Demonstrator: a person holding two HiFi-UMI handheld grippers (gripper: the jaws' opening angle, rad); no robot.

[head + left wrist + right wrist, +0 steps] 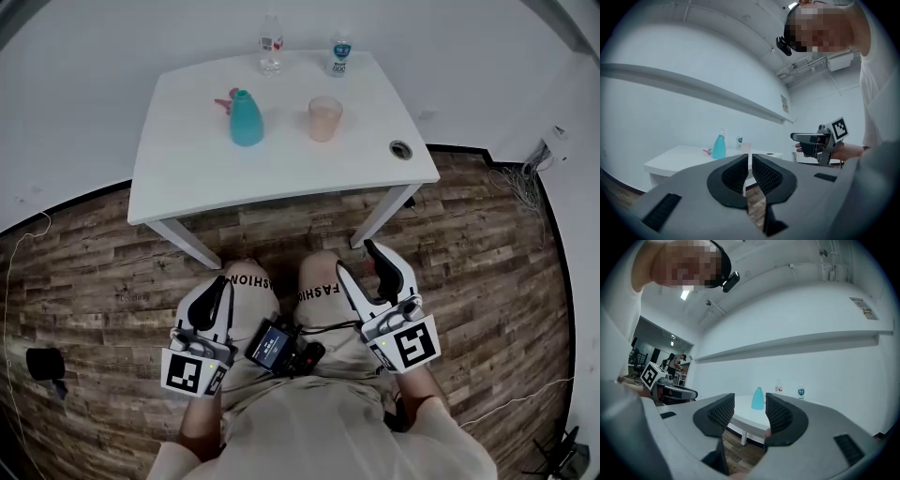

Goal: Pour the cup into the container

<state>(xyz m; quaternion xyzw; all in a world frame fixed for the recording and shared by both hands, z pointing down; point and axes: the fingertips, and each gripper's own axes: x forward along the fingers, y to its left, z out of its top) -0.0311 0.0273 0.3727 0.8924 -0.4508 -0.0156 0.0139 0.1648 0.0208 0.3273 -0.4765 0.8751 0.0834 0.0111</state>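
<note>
At the left gripper (217, 286): held low over the lap, well short of the near edge of the desk (187, 178); fingers (736, 171) closed to a thin slit, nothing between them.

On the desk: teal container (247, 119) upright, left of centre, toward the far edge; pink cup (324, 119) upright, just right of centre, well apart from the container, untouched.

At the right gripper (361, 264): also short of the near edge; fingers (780, 416) partly open, empty.

Probable faults from here:

- Opening likely too narrow for the cup. Widen before reaching; otherwise expect a shove and a tip-over toward the far edge, near a clear bottle (271, 42) and a blue-labelled bottle (339, 54).
- Thin-looking cup wall. Grip lightly to avoid buckling and slopping.
- Narrow container neck. Align the rim closely and tilt slowly; otherwise expect spillage onto the desk.
- Light, unsteadied container. Avoid contact during the pour, or brace with the left gripper.
</note>
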